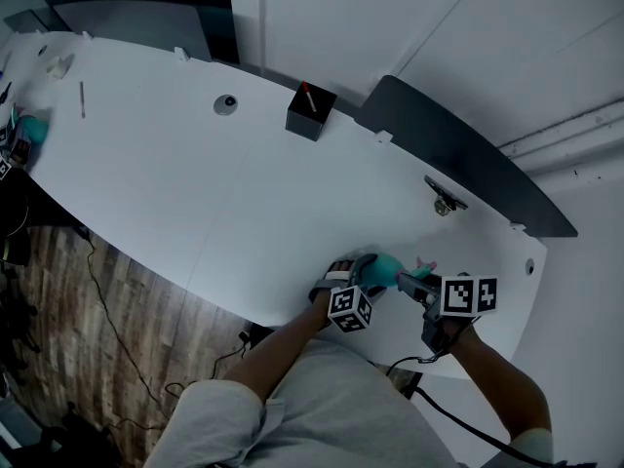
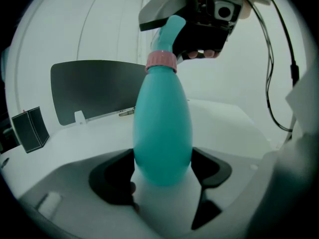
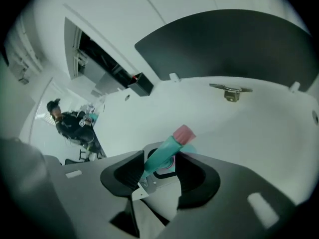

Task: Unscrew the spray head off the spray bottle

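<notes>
A teal spray bottle (image 2: 162, 128) with a pink collar (image 2: 161, 61) stands upright between my left gripper's (image 2: 162, 171) pads, which are shut on its body. In the head view the bottle (image 1: 382, 269) is near the white table's front edge, with my left gripper (image 1: 369, 275) on its left and my right gripper (image 1: 411, 281) on its right. The teal spray head (image 3: 162, 156) slants between my right gripper's (image 3: 158, 171) jaws, above the pink collar (image 3: 183, 133). A narrow gap still shows beside it, so the pads are not pressing. The right gripper (image 2: 187, 19) straddles the spray head (image 2: 172, 31).
A black box (image 1: 310, 111) stands at the table's far edge, by a dark curved panel (image 1: 458, 154). A small metal clip (image 1: 444, 203) lies behind the bottle, a round disc (image 1: 225, 104) farther left. A person (image 3: 70, 123) is in the distance, left in the right gripper view.
</notes>
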